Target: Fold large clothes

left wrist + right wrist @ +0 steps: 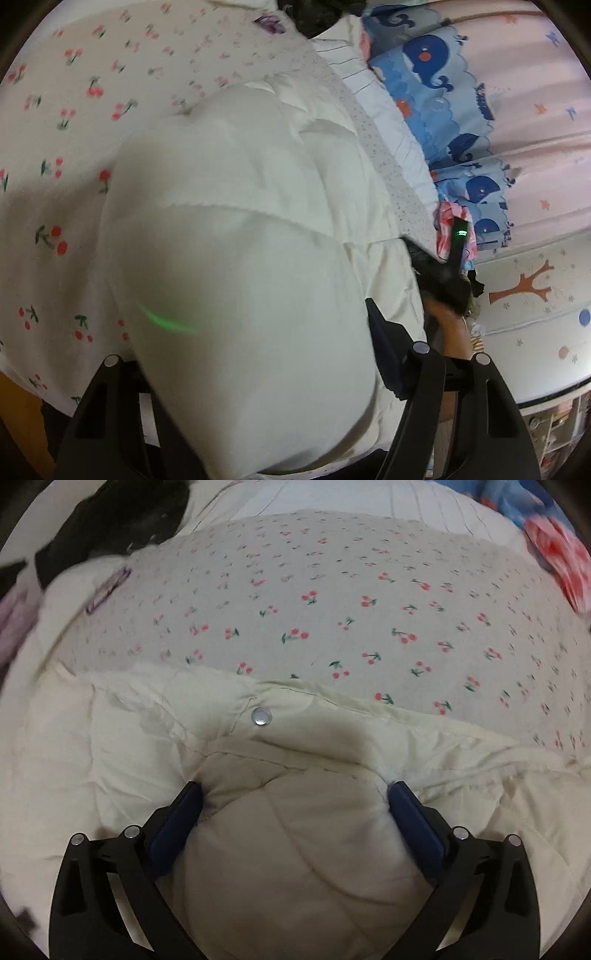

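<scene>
A white quilted puffer jacket (240,221) lies bunched on the cherry-print bed sheet (74,147). My left gripper (258,314) is shut on a thick fold of it. The puffy cloth fills the gap, hides the left finger and presses against the blue pad (380,332) of the right finger. In the right wrist view, my right gripper (294,786) stands wide open and is pushed down into the jacket (295,849). A puff of cloth bulges between its blue pads (177,823). A metal snap button (261,715) sits just beyond the fingertips.
The sheet (332,609) stretches beyond the jacket. Black clothing (110,524) lies at the far left, red-pink cloth (561,561) at the far right. A blue whale-print curtain (436,74) hangs past the bed's edge. A hand (447,321) holds the right tool's black body (443,275).
</scene>
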